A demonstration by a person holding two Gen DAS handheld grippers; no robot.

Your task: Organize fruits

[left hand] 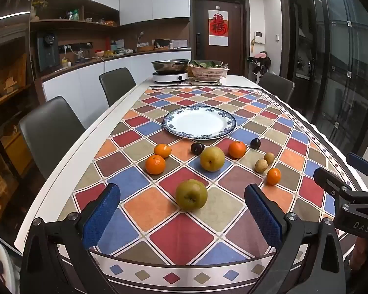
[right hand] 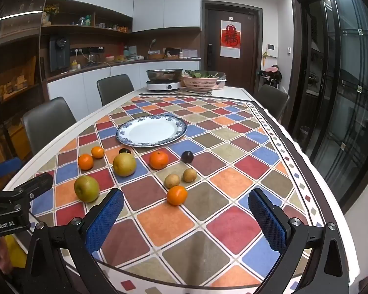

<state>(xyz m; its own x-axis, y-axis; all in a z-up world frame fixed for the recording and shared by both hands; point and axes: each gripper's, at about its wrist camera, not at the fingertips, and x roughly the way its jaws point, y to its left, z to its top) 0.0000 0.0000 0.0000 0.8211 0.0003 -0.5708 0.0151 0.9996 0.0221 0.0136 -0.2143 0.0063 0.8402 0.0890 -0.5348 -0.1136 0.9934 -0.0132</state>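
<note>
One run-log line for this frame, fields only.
stage: not started | left gripper: open, empty, facing green pear | right gripper: open, empty | plate: bare | fruit: all on tablecloth

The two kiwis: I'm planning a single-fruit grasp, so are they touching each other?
Apart. The right wrist view shows a strip of tablecloth between the left kiwi and the right kiwi.

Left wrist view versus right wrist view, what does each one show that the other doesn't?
Only the left wrist view shows the open left gripper framing the green pear, with the right gripper's side at its right edge. Only the right wrist view shows the open right gripper over bare tablecloth, the nearest orange just ahead. Both share the empty plate, all ten fruits and the far pan.
</note>
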